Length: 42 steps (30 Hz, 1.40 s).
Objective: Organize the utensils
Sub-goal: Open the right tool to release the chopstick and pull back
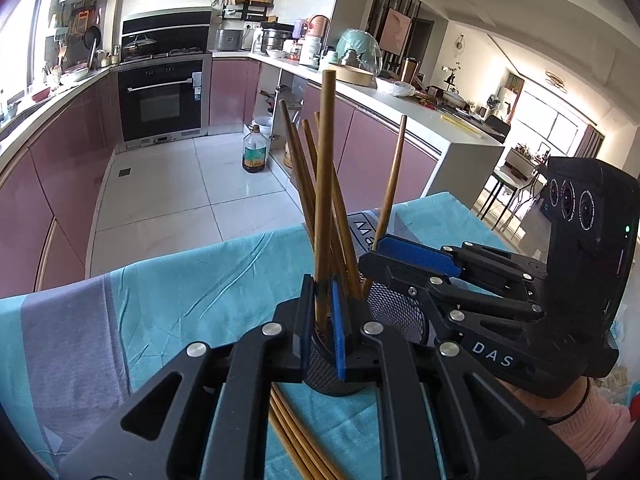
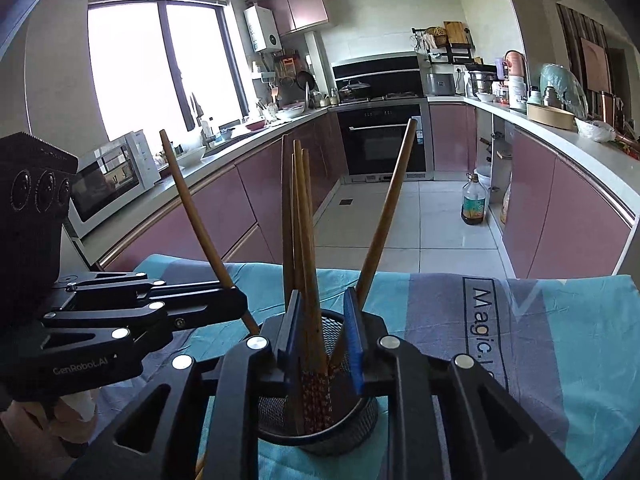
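Observation:
A black mesh cup (image 1: 396, 312) (image 2: 352, 420) stands on the teal cloth (image 1: 160, 304) (image 2: 560, 340) with several brown chopsticks (image 1: 340, 216) (image 2: 304, 240) upright in it. My left gripper (image 1: 324, 292) (image 2: 240, 300) is shut on one chopstick (image 1: 325, 160) (image 2: 192, 216), whose lower end reaches the cup's rim. My right gripper (image 2: 324, 304) (image 1: 370, 254) hovers over the cup. Its blue pads are apart, with chopsticks standing loose between them. One more chopstick (image 2: 384, 216) leans out to the right. Several loose chopsticks (image 1: 292, 436) lie on the cloth below my left gripper.
The cloth-covered table ends just beyond the cup, above the tiled floor (image 1: 168, 184). An oil bottle (image 1: 254, 152) (image 2: 474, 204) stands on the floor by the pink cabinets (image 2: 560, 216). A hand in a pink sleeve (image 1: 592, 424) holds the right gripper.

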### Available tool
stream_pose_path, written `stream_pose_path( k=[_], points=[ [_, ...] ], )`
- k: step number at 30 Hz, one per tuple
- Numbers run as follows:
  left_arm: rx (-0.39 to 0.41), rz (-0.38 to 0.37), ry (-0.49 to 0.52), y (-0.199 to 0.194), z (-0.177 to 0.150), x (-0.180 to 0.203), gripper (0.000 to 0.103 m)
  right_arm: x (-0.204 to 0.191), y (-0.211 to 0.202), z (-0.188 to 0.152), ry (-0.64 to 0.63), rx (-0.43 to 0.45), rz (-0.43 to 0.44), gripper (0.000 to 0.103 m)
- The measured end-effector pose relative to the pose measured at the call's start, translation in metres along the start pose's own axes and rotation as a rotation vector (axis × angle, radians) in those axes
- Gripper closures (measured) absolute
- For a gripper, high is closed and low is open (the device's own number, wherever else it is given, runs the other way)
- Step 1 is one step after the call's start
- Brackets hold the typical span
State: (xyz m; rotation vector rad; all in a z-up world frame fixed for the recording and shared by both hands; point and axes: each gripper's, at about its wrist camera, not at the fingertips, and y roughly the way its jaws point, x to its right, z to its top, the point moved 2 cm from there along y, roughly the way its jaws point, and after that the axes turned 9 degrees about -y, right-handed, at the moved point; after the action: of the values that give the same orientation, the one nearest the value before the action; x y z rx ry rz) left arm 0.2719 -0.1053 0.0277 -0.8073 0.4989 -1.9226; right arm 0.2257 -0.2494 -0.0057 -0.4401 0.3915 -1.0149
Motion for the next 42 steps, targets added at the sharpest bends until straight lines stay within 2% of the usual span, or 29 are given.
stream_pose_path(
  k=[11, 23, 25, 29, 31, 42],
  points=[
    [0.002, 0.019, -0.034, 0.012, -0.005, -0.013, 0.095, -0.008, -0.009, -0.014, 0.020, -0.002, 0.033, 0.066],
    [0.074, 0.074, -0.044, -0.003, -0.017, -0.016, 0.070, -0.019, -0.018, -0.025, -0.004, -0.004, 0.026, 0.056],
    [0.097, 0.094, -0.042, -0.011, -0.022, -0.014, 0.061, -0.020, -0.020, -0.026, -0.010, -0.001, 0.021, 0.055],
    [0.128, 0.133, -0.038, -0.024, -0.031, -0.016, 0.053, -0.024, -0.025, -0.027, -0.019, 0.012, 0.017, 0.048],
    [0.144, 0.152, -0.038, -0.032, -0.037, -0.018, 0.046, -0.026, -0.029, -0.028, -0.021, 0.018, 0.023, 0.048],
    [0.147, 0.210, -0.071, -0.061, -0.073, -0.037, 0.038, -0.057, -0.038, -0.047, -0.096, -0.012, 0.058, 0.035]
  ],
)
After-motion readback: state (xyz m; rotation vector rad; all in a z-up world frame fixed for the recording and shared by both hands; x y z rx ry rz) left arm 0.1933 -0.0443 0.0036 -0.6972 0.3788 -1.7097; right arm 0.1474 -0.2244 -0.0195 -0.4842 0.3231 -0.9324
